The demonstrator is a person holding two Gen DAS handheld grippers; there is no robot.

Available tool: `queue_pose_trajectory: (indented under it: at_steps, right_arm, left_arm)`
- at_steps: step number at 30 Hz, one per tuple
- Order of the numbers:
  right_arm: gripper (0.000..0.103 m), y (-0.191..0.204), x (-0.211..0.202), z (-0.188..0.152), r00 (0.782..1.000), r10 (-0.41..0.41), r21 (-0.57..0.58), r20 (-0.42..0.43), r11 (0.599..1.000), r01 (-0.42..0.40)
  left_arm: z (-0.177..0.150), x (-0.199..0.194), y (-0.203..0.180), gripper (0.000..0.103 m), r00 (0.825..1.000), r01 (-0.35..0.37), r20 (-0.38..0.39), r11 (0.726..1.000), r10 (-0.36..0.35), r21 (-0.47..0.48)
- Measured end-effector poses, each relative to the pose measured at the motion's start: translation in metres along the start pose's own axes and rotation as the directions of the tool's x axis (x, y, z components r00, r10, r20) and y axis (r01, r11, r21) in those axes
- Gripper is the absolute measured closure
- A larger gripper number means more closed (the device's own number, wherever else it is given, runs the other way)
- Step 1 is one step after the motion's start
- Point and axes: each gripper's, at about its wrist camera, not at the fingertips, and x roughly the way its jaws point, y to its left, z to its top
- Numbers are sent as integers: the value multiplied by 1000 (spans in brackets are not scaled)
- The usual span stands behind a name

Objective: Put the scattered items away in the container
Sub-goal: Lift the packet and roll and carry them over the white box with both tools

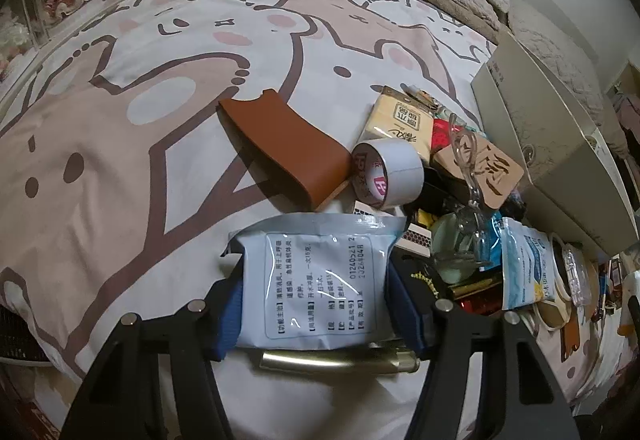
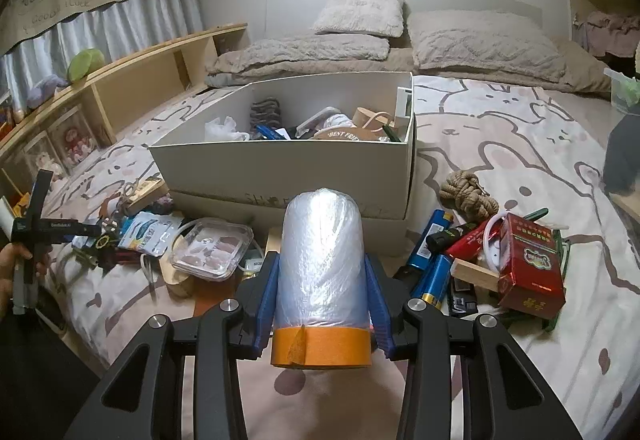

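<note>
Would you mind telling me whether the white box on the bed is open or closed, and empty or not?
Open and partly filled. The white box has no lid on top, and a black spring clip, a white plastic bag and other items show above its front wall.

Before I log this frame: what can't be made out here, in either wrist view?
- Left wrist view: the sachet in the left gripper hides most of a metallic tube beneath it; its type is unclear.
- Right wrist view: the plastic film roll in the right gripper blocks the lettering on the white box.
- Same view: the box's near wall conceals its lower contents.
</note>
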Motion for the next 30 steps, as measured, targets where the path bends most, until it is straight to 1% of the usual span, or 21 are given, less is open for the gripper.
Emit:
queue_pose_trajectory:
  at_steps: [9, 14, 19, 28, 30]
  right_arm:
    - [61, -1, -8, -1, 1000, -6, 12, 12, 1000, 6]
    - [61, -2, -15, 0, 1000, -8, 18, 28, 1000, 7]
    - [61, 0, -23, 3, 999, -12, 14, 49, 1000, 11]
    - [61, 5, -36, 9, 997, 4, 14, 82, 1000, -5]
    - [61, 7, -38, 11, 996, 12, 12, 88, 1000, -13]
  left_arm:
    - [-3, -15, -6, 40, 998, 2, 60, 1000, -3, 7]
    - [-3, -29, -15, 40, 993, 8, 114, 1000, -11, 27]
    - [-1, -42, -33, 40, 987, 44, 153, 996, -55, 72]
    - [-4, -61, -71, 40, 972, 127, 180, 980, -153, 152]
    - [-3, -64, -79, 40, 969, 136, 184, 976, -167, 173]
